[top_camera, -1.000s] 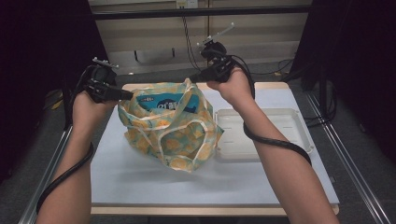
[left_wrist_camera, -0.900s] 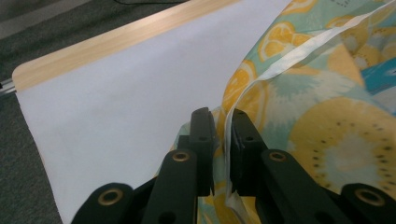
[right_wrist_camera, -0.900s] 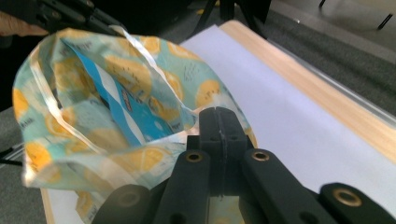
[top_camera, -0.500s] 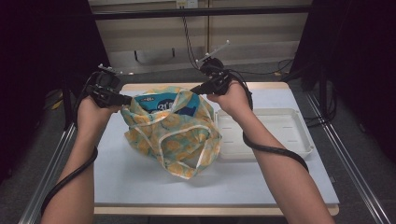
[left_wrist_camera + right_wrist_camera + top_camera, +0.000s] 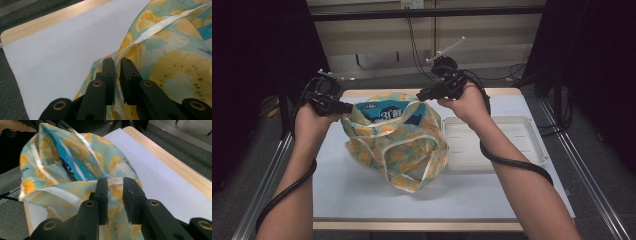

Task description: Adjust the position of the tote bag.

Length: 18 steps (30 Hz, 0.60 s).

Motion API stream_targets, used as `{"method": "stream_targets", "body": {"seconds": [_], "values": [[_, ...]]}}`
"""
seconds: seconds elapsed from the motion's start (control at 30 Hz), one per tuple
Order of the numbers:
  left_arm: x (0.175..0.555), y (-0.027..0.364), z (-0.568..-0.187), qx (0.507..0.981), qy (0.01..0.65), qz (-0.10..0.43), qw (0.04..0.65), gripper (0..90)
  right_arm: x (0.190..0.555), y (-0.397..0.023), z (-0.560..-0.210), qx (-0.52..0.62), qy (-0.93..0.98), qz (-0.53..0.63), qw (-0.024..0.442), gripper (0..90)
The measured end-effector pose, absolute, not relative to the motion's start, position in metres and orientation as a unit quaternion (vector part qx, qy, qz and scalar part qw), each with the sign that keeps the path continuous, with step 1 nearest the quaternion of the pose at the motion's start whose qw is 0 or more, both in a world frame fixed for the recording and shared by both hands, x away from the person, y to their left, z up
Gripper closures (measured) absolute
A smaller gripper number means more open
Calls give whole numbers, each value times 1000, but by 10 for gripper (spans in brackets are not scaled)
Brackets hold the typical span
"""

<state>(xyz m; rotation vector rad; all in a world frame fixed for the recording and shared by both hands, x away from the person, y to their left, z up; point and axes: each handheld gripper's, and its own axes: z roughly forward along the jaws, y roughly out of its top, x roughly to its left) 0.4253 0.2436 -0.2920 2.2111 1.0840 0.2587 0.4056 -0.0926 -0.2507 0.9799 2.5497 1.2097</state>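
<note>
A cloth bag [image 5: 397, 150] printed with yellow fruit slices lies on the white table top [image 5: 357, 200], its mouth held up and spread between my two grippers. A blue packet [image 5: 384, 114] stands inside it. My left gripper [image 5: 346, 107] is shut on the bag's left rim; in the left gripper view the cloth [image 5: 175, 67] is pinched between its jaws [image 5: 117, 61]. My right gripper [image 5: 419, 95] is at the right rim. Its jaws [image 5: 115, 181] have just been opening and stand apart, with the bag's pale hem [image 5: 50, 185] lying loose between them. The blue packet [image 5: 72, 167] shows beyond.
A shallow white tray [image 5: 492, 142] sits on the table just right of the bag. The table's wooden edge [image 5: 175, 167] runs along the far side. Dark cables hang behind the table, and metal rails line both sides.
The left hand has edged slightly toward the bag. The bag's mouth stays spread between both grippers, and the right hand has barely moved.
</note>
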Motion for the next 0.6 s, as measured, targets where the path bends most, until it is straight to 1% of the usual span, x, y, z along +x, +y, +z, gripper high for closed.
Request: {"method": "stream_targets", "body": {"seconds": [0.13,0.37,0.47,0.53,0.6], "values": [[424,243,-290,844,413,102,327,821,401,-93,-240,324,848,412,82,665],[423,242,-288,845,411,104,325,821,393,-88,-233,311,850,422,60,552],[424,242,-289,844,412,105,326,822,392,-82,-238,292,866,403,60,562],[424,242,-289,847,410,102,323,821,391,-78,-241,288,870,396,56,614],[424,242,-289,849,407,102,321,821,392,-76,-243,287,875,387,53,690]]}}
